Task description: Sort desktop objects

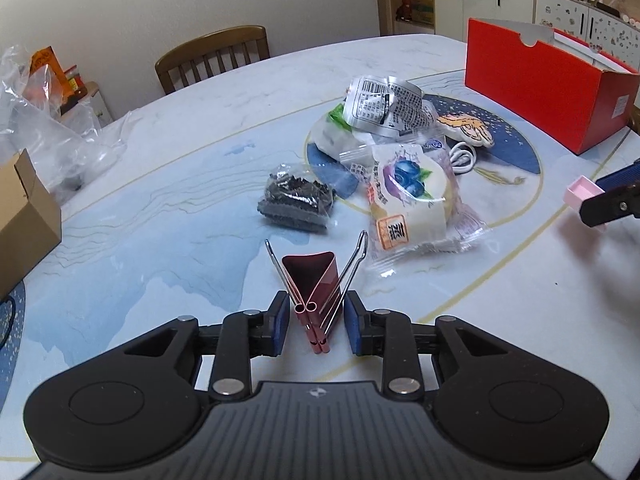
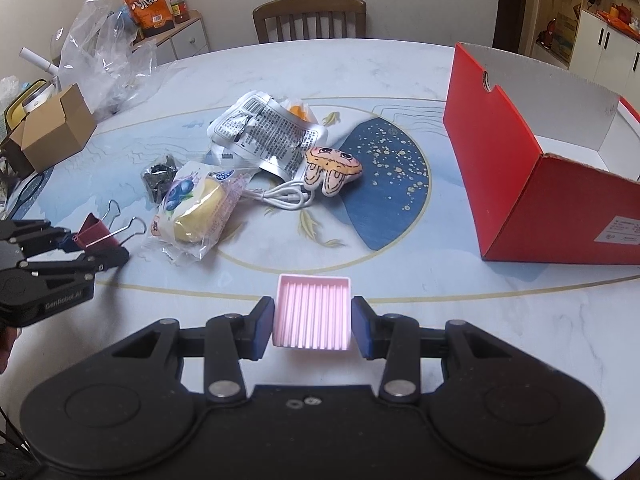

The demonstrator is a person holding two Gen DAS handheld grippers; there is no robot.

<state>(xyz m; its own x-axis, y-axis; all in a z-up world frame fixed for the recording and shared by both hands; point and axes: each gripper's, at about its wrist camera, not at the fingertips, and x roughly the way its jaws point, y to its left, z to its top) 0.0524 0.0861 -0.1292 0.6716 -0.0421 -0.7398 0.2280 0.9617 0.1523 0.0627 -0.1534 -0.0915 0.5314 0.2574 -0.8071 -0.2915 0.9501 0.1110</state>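
Observation:
A dark red binder clip with its wire handles spread sits between the blue pads of my left gripper, low over the table. A narrow gap shows on each side of it, so the jaws stand open around it. From the right wrist view the same clip lies at the far left inside the left gripper. My right gripper is shut on a small pink ribbed box, held above the table's near edge. That pink box also shows at the right edge of the left wrist view.
A pile lies mid-table: a blueberry bread packet, a silver foil pouch, a bag of black bits, a white cable, an orange plush. An open red box stands right, a cardboard box and plastic bags left, a chair behind.

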